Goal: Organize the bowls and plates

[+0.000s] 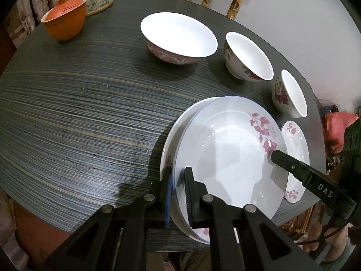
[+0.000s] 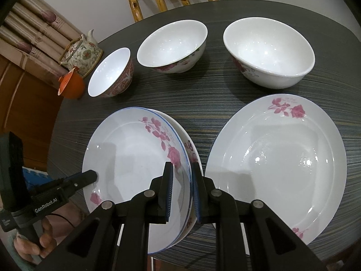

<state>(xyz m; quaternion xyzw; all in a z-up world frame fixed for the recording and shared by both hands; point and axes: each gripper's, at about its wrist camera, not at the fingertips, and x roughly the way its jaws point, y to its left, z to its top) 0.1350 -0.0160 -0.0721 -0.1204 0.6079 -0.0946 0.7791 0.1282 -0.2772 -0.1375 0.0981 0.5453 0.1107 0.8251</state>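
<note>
Plates (image 2: 135,158) | left claw (image 2: 90,176) "GenRobot.AI" | right claw (image 1: 274,155) "DAS" (partly cut off)

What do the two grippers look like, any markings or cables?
Both are matte black, with linkage arms on silver pivot pins and ribbed blue-edged pads. The left gripper shows white "GenRobot.AI" lettering on its side in the right wrist view, with a thin black cable below. The right gripper carries white "DAS" lettering in the left wrist view, plus a black cable.
</note>
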